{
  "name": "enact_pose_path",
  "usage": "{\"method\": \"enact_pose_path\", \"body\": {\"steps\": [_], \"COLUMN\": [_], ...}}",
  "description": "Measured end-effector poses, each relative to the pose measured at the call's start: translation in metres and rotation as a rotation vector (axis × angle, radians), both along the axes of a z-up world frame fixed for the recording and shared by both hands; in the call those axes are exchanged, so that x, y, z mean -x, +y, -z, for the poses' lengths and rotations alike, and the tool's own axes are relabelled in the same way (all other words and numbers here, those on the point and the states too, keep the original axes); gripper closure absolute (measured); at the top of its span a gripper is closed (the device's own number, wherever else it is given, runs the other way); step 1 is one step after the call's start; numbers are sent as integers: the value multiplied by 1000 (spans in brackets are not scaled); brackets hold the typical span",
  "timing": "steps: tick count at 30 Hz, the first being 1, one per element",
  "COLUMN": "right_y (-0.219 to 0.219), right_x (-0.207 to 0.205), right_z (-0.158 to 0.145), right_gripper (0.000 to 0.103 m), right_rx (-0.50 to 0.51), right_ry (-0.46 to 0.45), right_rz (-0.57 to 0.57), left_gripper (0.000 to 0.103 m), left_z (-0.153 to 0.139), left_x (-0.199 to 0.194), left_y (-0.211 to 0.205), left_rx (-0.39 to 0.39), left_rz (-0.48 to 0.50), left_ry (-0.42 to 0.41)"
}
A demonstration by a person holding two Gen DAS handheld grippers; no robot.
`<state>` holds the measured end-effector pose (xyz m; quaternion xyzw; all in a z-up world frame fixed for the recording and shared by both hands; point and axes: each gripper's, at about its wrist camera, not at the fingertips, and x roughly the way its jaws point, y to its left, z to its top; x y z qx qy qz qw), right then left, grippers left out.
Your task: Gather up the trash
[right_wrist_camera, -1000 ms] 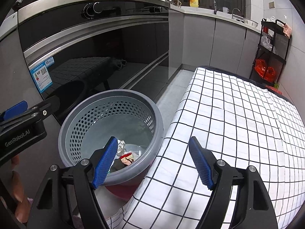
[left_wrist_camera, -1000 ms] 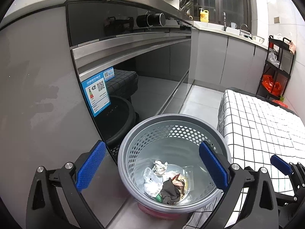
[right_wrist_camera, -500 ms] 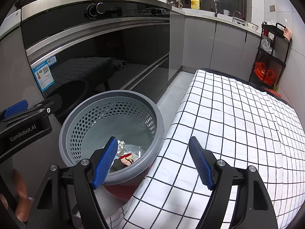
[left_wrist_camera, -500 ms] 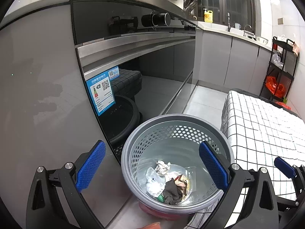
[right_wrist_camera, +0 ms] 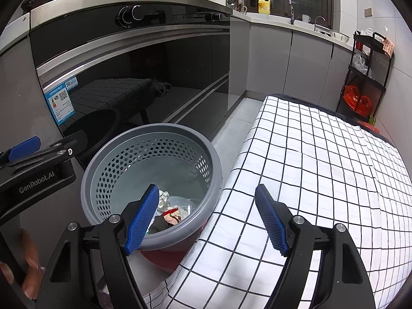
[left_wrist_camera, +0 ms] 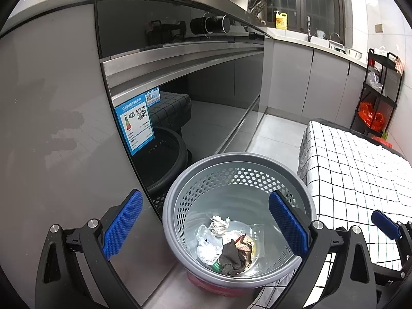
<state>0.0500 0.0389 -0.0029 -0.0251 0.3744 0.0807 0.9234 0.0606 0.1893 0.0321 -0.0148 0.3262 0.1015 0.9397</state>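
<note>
A grey perforated basket (left_wrist_camera: 239, 213) stands on the floor, nearest to both grippers, with something red (right_wrist_camera: 164, 258) under its base. Inside it lies the trash (left_wrist_camera: 226, 244): a crumpled paper ball (left_wrist_camera: 219, 225), clear plastic wrap, a dark rag and a small green-labelled scrap, all at the bottom. On one side the basket is close beside a glossy black oven front (left_wrist_camera: 206, 97) carrying a blue label (left_wrist_camera: 136, 126); on the other its rim touches the hanging edge of a white cloth with a black grid (right_wrist_camera: 322, 175), which covers a low flat surface.

The left gripper (left_wrist_camera: 203, 226) hangs over the basket with its 2 blue pads wide apart, 1 over the cabinet side and 1 over the basket's far rim; nothing is between them. The right gripper (right_wrist_camera: 206, 219) is also spread wide and empty, its left pad over the basket's inside, its right pad over the cloth. Part of a hand (right_wrist_camera: 28, 270) shows at the lower left of the right view, below the left gripper's body.

Between oven and cloth a narrow strip of grey floor (left_wrist_camera: 278, 139) runs back to grey cabinets (right_wrist_camera: 291, 61). Farther off stand a yellow bottle (right_wrist_camera: 264, 4) on the counter and a black rack (right_wrist_camera: 365, 74) holding red bags.
</note>
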Motion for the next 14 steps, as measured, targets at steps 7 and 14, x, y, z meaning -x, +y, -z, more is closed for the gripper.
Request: {"method": "enact_pose_path", "body": {"steps": [7,14], "right_y": [1,1], "right_x": [0,0], "right_z": [0,-1], "right_gripper": [30,30], "right_rx": [1,-4], "right_ry": [-1,1], "right_rz": [-1,-2], "left_gripper": [7,7], "left_z": [0,0], "left_x": [1,1], "left_y": [-1,0], "left_rx": [-3,1], "left_rz": [3,0], "left_ry": [-6,-6]}}
